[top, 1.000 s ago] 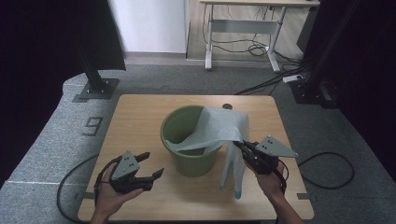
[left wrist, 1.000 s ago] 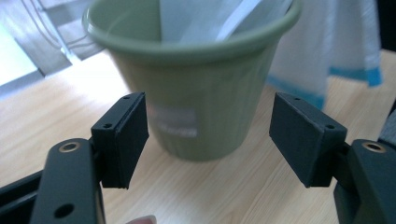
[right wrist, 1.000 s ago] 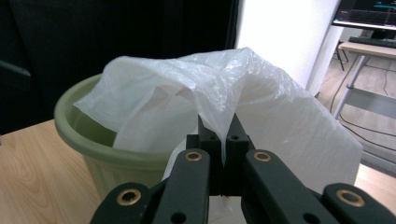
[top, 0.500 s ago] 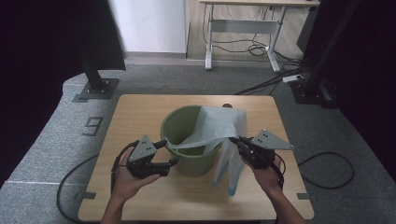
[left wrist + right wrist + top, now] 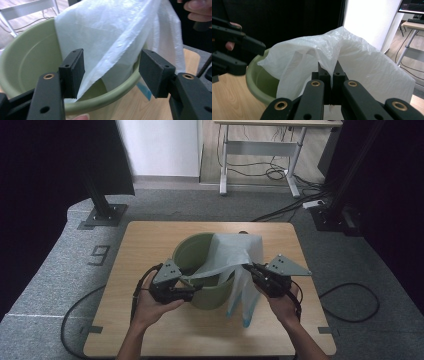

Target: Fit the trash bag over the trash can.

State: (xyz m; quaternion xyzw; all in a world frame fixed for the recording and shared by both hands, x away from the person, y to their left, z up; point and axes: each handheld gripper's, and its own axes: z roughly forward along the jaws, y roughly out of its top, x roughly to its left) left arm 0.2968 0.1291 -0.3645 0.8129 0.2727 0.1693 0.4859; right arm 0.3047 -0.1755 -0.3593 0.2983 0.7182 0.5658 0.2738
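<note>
The left hand-held gripper (image 5: pixel 192 292) has come in from the near left part of the worktop (image 5: pixel 150 240) and now sits against the near rim of the green bucket (image 5: pixel 192 252). Its jaws have just been closing, yet a wide gap remains between them. In the left gripper view a loose flap of the white plastic bag (image 5: pixel 112 42) hangs between the two pads (image 5: pixel 73 71) without being pressed, and the bucket rim runs just beyond and below them. My judgement is that this hand is about to pinch the bag's free edge, so the liner can be spread over the rim; that grip is not yet made.

To that gripper's right, across the bucket mouth, the right hand-held gripper (image 5: pixel 248 268) is clamped tight on a fold of the bag, as the right gripper view shows with the film pinched between its closed pads (image 5: pixel 324 72). From there the bag drapes partly into the bucket and partly down its outer right side toward the worktop.

Farther off to the left, on the grey floor mat (image 5: pixel 50 270) beside the worktop, a large digit "9" (image 5: pixel 100 255) can be read. No brand or label is legible on bag or bucket.
</note>
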